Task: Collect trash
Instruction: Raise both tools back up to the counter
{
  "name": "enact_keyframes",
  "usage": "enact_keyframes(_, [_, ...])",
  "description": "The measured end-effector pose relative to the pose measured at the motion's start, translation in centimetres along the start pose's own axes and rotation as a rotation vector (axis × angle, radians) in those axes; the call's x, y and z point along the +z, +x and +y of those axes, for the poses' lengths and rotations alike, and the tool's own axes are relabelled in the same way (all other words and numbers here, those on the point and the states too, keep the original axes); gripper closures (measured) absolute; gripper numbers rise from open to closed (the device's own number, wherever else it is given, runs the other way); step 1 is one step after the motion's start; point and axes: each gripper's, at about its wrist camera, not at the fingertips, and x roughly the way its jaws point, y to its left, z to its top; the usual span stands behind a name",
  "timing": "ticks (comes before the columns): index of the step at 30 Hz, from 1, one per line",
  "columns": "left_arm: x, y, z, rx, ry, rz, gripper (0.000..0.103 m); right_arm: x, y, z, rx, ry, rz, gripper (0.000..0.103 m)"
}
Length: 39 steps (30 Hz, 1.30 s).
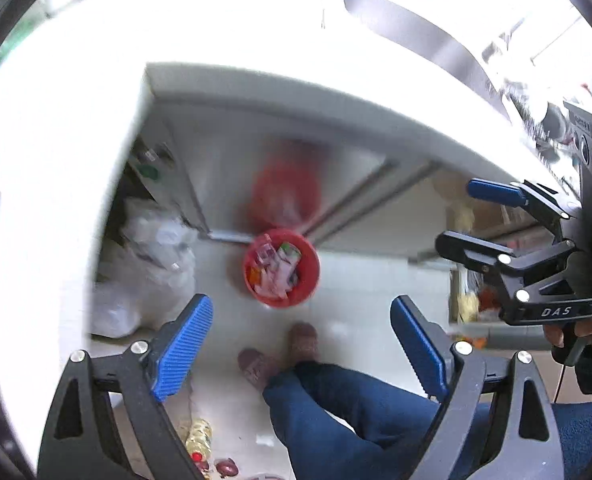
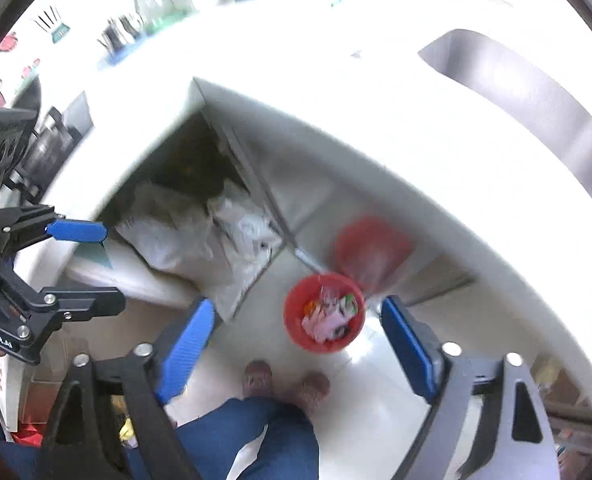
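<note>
Both grippers empty, high above the bin

The left gripper [image 1: 301, 348] and right gripper [image 2: 296, 346] hang with jaws wide apart, holding nothing. Far below, the red bin [image 1: 281, 267] on the floor by the person's feet holds wrappers; a few scraps [image 1: 200, 440] remain on the floor, seemingly uncollected.

Two wrist fisheye views, both looking steeply down from high above the red bin [image 1: 281, 267] [image 2: 323, 312] on the floor; shared: bin, counter edge [image 1: 335, 120] [image 2: 375, 184], feet.
</note>
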Motion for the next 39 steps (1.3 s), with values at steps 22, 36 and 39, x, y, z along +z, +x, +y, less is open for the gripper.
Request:
enact_keyframes(22, [11.1, -11.2, -1.7, 0.147, -0.034, -0.264, 0.014, 9.6, -9.3, -1.8, -0.037, -0.028, -0.178, 0.004])
enact_keyframes(36, [24.7, -8.0, 3.8, 0.131, 0.107, -0.157, 0.014, 21.0, -4.8, -4.0, -0.066, 0.144, -0.098, 0.004])
enact_keyframes(39, [27.5, -6.6, 5.5, 0.148, 0.141, -0.108, 0.014, 23.8, -3.3, -4.5, -0.071, 0.195, -0.078, 0.004])
